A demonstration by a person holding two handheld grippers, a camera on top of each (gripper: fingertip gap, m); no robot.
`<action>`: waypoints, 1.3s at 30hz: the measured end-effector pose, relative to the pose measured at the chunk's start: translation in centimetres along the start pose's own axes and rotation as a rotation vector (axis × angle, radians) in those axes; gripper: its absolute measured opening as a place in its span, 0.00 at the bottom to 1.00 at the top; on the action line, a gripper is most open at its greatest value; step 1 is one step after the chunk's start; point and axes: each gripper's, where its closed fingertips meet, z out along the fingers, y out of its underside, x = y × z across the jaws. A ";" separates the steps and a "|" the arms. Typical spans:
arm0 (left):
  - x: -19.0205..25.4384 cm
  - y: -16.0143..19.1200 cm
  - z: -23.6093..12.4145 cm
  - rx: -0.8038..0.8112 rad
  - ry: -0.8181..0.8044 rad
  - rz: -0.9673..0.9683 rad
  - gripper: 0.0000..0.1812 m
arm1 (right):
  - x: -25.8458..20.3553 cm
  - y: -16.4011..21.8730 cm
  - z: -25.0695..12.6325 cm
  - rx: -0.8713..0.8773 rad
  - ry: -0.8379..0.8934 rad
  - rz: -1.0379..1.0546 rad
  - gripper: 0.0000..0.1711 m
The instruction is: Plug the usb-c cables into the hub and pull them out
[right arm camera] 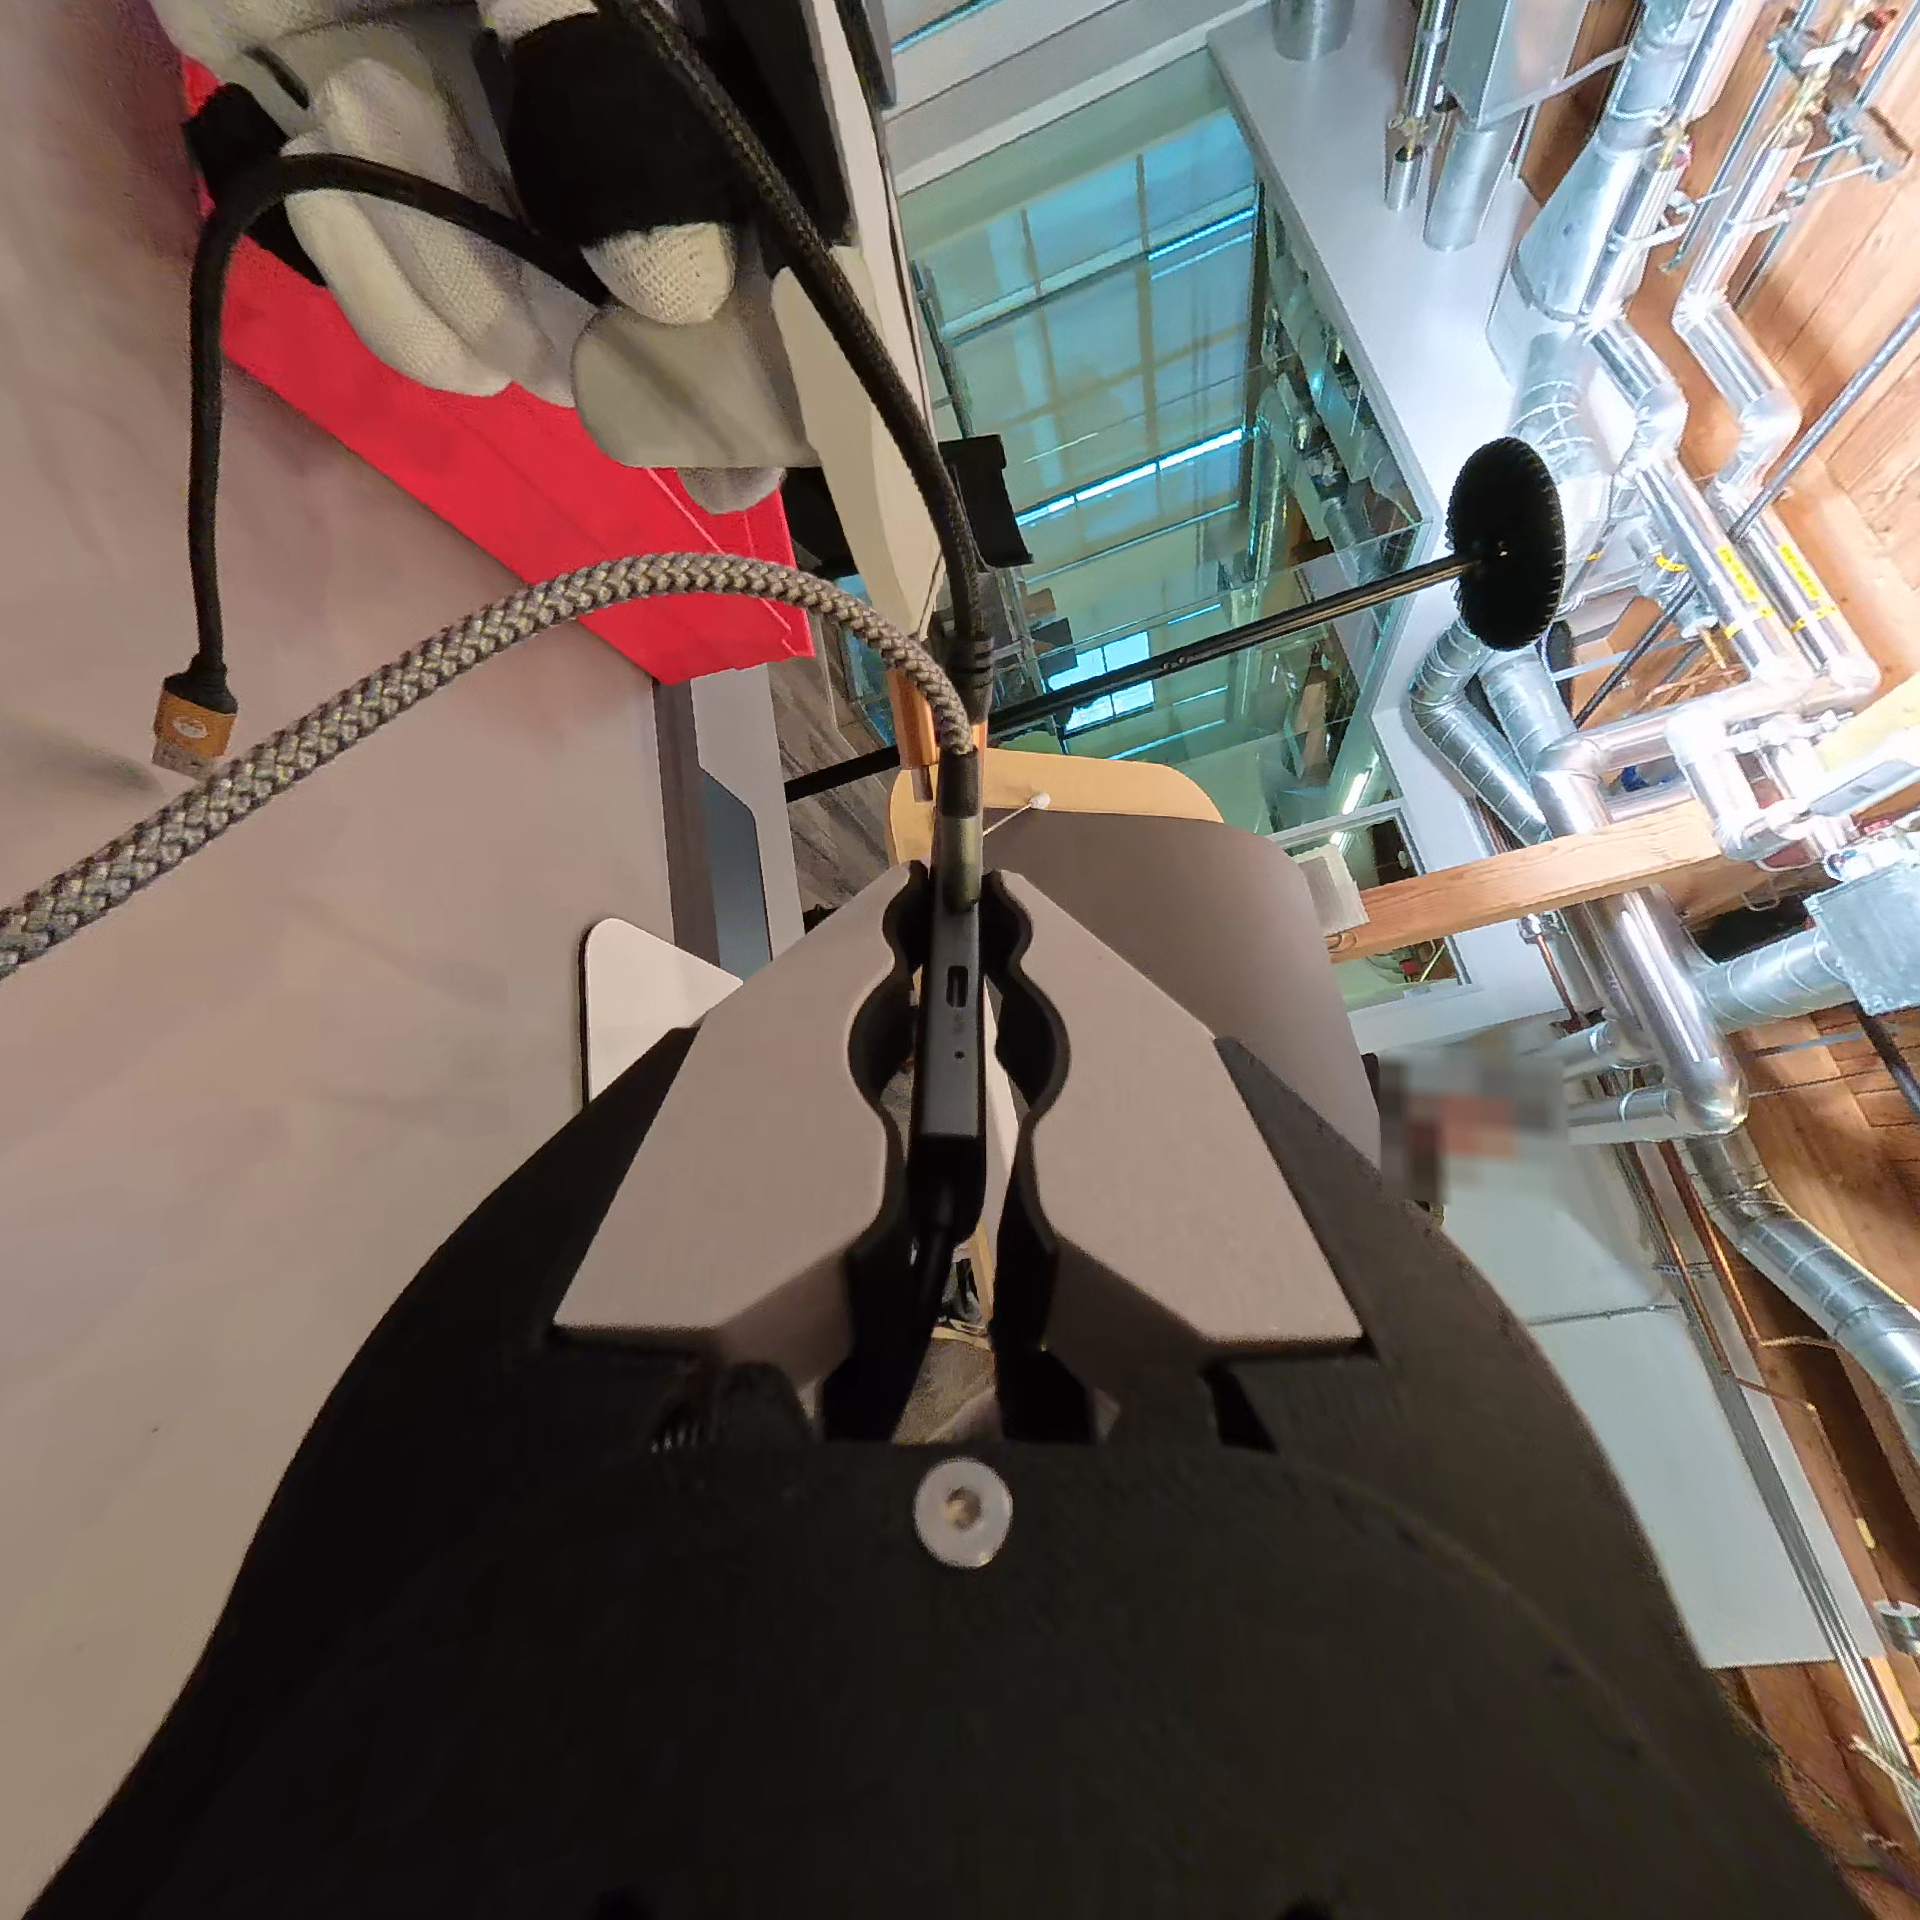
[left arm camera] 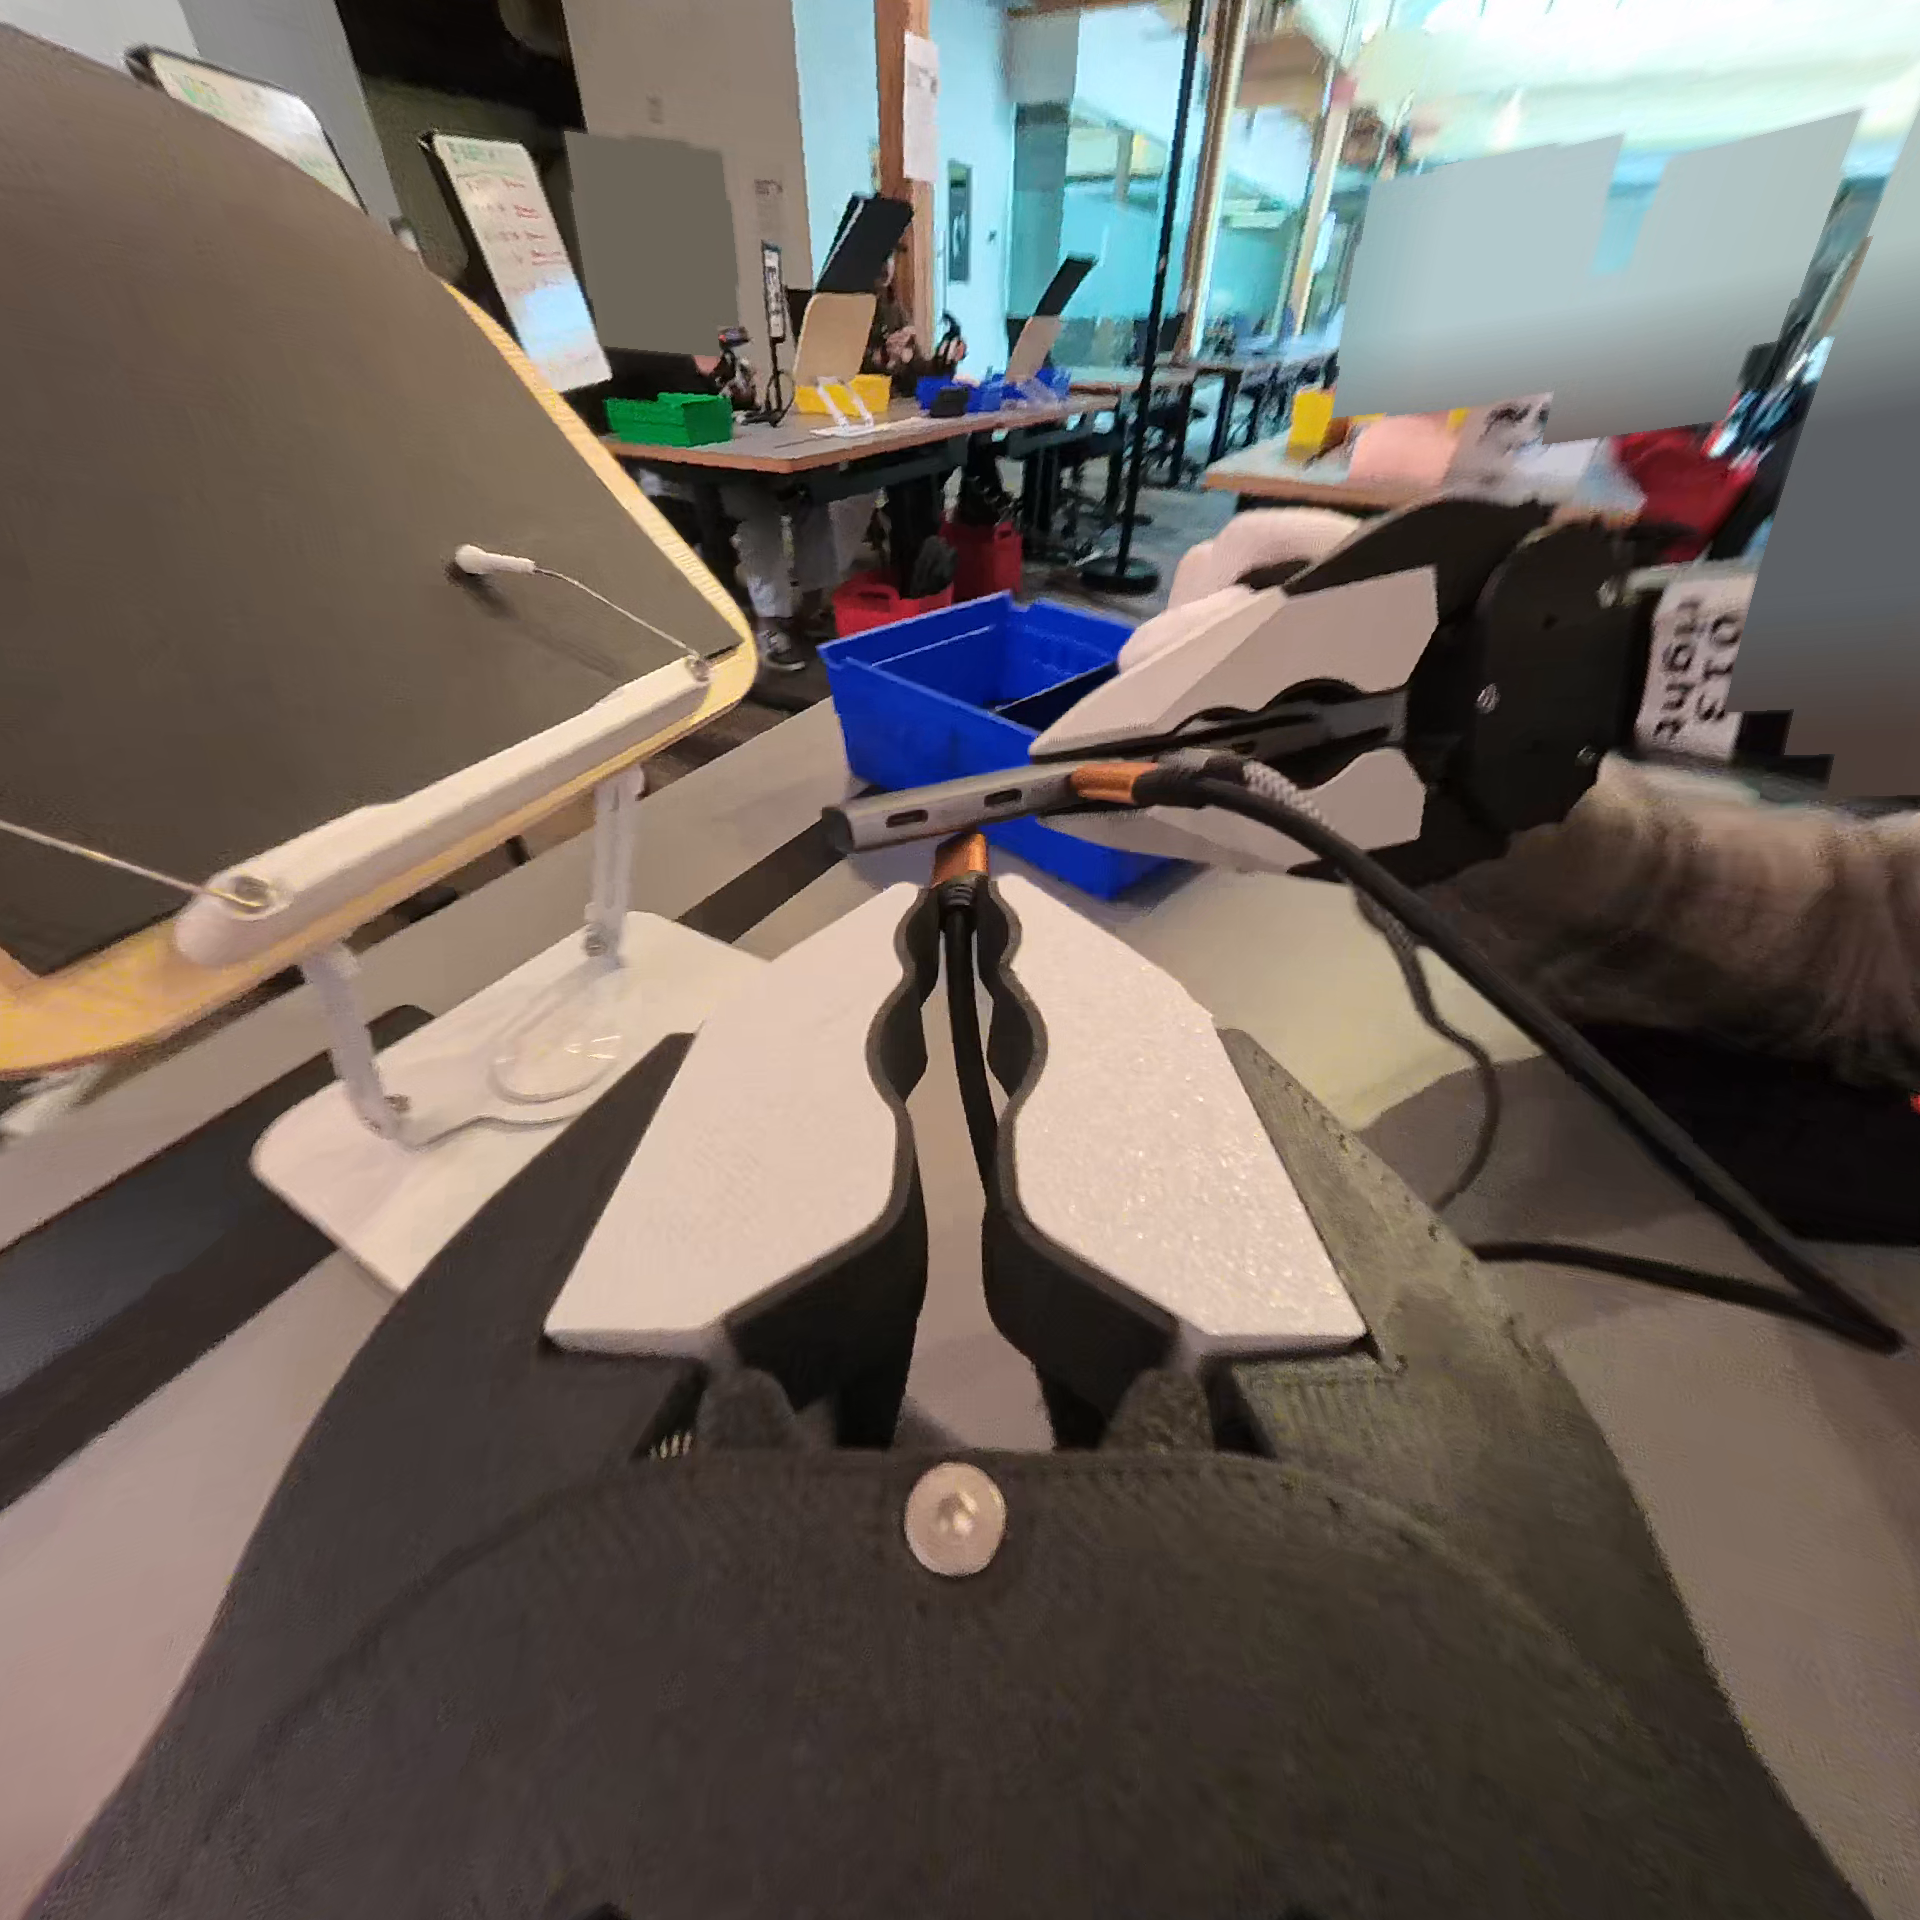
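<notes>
My right gripper (right arm camera: 954, 885) is shut on the slim grey hub (right arm camera: 951, 1039) and holds it above the table. In the left wrist view it (left arm camera: 1044, 769) holds the hub (left arm camera: 935, 816) level, with two empty ports facing me. My left gripper (left arm camera: 957, 896) is shut on a black usb-c cable (left arm camera: 961, 1039). The cable's orange plug (left arm camera: 957, 860) meets the hub's lower edge and looks seated, though I cannot tell how deep. The same plug shows in the right wrist view (right arm camera: 910, 717). A second orange plug (left arm camera: 1112, 779) and a grey braided cable (right arm camera: 416, 675) join the hub by the right fingertips.
A dark board on a white stand (left arm camera: 436, 1122) stands close on the left. A blue bin (left arm camera: 966, 707) sits behind the hub. A loose orange plug (right arm camera: 192, 717) lies on the grey table beside a red object (right arm camera: 468, 436). A gloved hand (right arm camera: 436, 291) holds the left gripper. Across from one pair of fingers to the other is roughly 5 cm.
</notes>
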 end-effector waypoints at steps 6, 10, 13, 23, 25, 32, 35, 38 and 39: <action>0.2 -0.8 -0.3 -0.043 -0.032 0.077 0.04 | 0.3 0.2 -0.1 -0.008 -0.010 0.002 0.04; -0.2 -0.9 -0.6 -0.072 -0.090 0.163 0.04 | 0.3 1.0 -0.3 -0.032 -0.071 0.051 0.04; -0.4 -1.2 -0.9 -0.099 -0.132 0.226 0.04 | -1.1 1.7 -0.4 -0.060 -0.175 0.054 0.04; 0.6 3.9 1.2 -0.232 -0.088 0.264 0.04 | -6.0 0.7 1.0 0.060 -0.310 0.124 0.04; 1.0 4.1 1.4 -0.220 -0.066 0.259 0.04 | -5.8 0.2 1.1 0.089 -0.279 0.139 0.04; 0.8 3.5 1.3 -0.173 -0.073 0.308 0.04 | -4.9 -0.3 1.4 0.108 -0.173 0.121 0.04; 0.8 3.2 1.4 -0.143 -0.072 0.302 0.04 | -4.5 -0.5 1.4 0.107 -0.137 0.096 0.04; 1.0 2.8 1.5 -0.108 -0.062 0.285 0.06 | -4.0 -0.6 1.4 0.112 -0.104 0.096 0.04; 1.0 2.7 1.6 -0.105 -0.061 0.282 0.06 | -4.0 -0.6 1.4 0.111 -0.098 0.089 0.04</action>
